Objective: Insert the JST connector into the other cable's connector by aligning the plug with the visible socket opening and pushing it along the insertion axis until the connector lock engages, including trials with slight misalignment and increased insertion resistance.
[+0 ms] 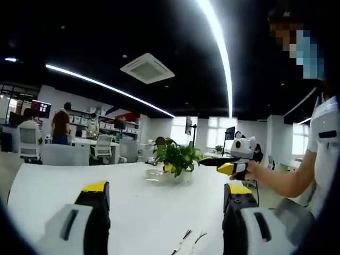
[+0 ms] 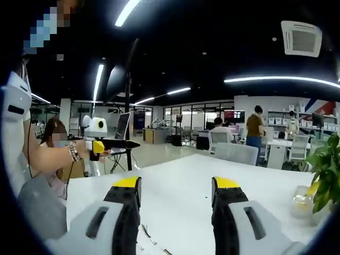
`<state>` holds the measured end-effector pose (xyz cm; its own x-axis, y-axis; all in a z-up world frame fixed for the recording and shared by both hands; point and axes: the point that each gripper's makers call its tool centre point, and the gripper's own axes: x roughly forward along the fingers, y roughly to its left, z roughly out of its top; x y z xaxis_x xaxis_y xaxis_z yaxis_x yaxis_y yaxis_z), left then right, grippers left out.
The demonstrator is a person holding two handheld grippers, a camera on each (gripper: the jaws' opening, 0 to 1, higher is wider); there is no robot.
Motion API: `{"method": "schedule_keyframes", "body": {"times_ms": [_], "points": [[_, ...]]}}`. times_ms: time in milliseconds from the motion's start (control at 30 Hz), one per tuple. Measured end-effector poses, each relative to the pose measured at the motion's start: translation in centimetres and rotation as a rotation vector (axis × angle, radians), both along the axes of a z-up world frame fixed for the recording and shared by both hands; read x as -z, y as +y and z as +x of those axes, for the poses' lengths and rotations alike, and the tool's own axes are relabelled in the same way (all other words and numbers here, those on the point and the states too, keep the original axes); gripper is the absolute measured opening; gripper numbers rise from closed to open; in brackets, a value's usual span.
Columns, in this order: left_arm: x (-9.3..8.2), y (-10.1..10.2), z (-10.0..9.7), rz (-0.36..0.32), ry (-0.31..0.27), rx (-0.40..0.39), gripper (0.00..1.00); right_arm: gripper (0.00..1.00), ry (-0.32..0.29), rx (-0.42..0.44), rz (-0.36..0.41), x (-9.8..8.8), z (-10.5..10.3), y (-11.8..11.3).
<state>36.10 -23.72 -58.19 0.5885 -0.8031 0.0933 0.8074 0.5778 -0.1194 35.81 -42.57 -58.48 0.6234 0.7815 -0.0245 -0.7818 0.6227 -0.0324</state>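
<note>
Evidently, in the left gripper view the left claw (image 1: 166,197) stood wide open and empty over the white table (image 1: 64,186), with the cables (image 1: 187,240) lying loose near the table's front edge, between its jaws, presumably awaiting pickup. In the right gripper view the right claw (image 2: 176,192) was likewise spread and empty, a cable end (image 2: 149,235) lying low between its jaws.

Cables (image 1: 187,241) on surface (image 1: 143,207) near its front edge, between left tool (image 1: 164,204) jaws; plant (image 1: 177,156) behind, mid-surface; chairs (image 1: 101,146) beyond far edge.
</note>
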Motion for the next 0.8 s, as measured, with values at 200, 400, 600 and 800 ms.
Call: {"method": "schedule_keyframes", "body": {"times_ms": [200,400,600,800], "points": [[1.5,-1.2,0.3,-0.068,-0.002,0.050,0.86,0.49,0.025,-0.056,-0.013,1.6,0.1,0.6],[3.4,-2.5,0.8,-0.013,-0.067,0.063,0.82,0.49,0.058,-0.090,-0.062,3.7,0.3,0.8],[5.0,-3.9,0.3,-0.013,-0.065,0.124,0.78,0.45,0.068,-0.154,-0.143,6.2,-0.5,1.6],[6.2,-4.6,0.4,0.014,-0.063,0.163,0.77,0.42,0.083,-0.212,-0.170,8.4,-0.9,2.0]]}}
